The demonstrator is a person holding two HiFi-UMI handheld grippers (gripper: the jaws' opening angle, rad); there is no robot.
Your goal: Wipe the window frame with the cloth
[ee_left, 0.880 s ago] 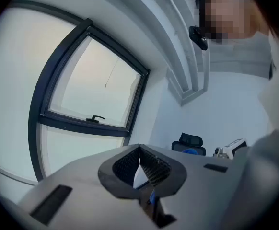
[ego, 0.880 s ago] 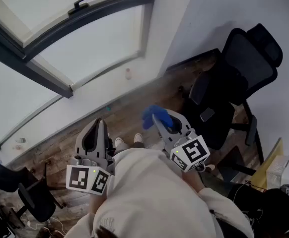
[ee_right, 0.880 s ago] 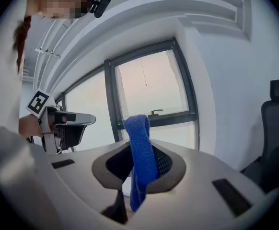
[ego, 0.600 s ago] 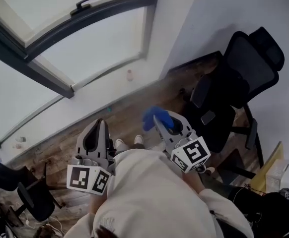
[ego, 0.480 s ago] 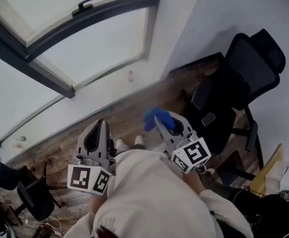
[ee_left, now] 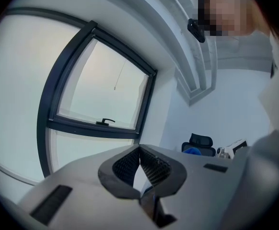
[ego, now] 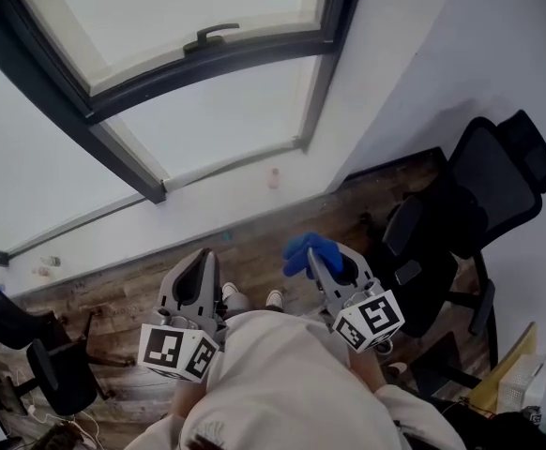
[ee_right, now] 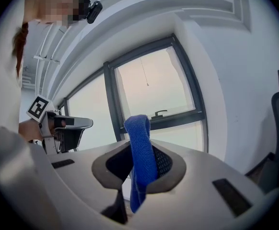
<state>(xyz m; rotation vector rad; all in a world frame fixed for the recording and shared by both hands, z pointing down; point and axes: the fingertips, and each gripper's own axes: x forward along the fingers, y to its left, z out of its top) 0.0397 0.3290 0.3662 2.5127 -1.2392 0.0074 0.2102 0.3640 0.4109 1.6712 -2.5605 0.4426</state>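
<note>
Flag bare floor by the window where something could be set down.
Free: the wood floor strip along the white wall under the window frame, between the small pink object and the bits at far left. Crowded: the black office chair fills the right, and another chair sits lower left.

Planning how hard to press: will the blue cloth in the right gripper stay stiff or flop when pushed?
Probably floppy: the blue cloth folds over in a loop above the right gripper, its tail trailing past the jaws. Likely light, since it stands up pinched at only one spot. Its nubby weave should grip, not slip, on the window frame.
</note>
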